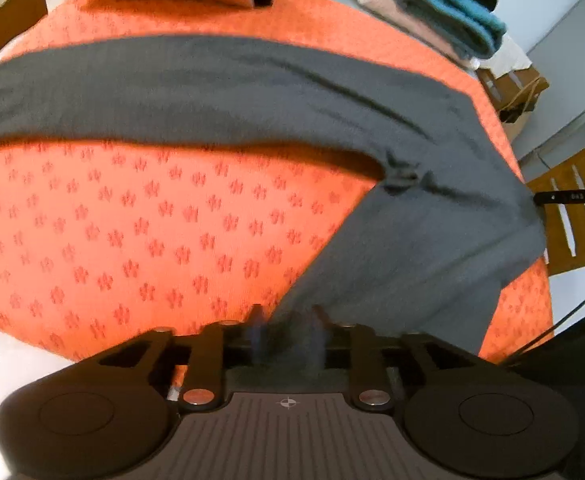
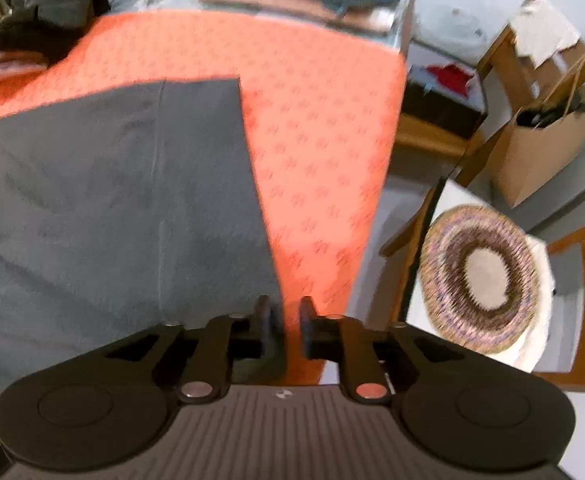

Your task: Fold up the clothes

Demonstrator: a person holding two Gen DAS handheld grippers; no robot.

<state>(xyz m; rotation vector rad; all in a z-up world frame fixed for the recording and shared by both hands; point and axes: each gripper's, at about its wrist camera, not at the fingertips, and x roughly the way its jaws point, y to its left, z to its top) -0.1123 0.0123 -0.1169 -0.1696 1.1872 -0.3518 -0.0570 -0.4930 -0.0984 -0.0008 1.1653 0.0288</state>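
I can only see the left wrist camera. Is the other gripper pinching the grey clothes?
Observer: No. The right gripper has its fingers apart, and only the orange cloth shows in the gap.
Operator: So where's the grey thing's edge?
Observer: The grey garment ends in a straight edge that runs right up to the finger on its side.
Operator: What's past the orange cloth over there?
Observer: A round woven mat lies on a white surface beside it.
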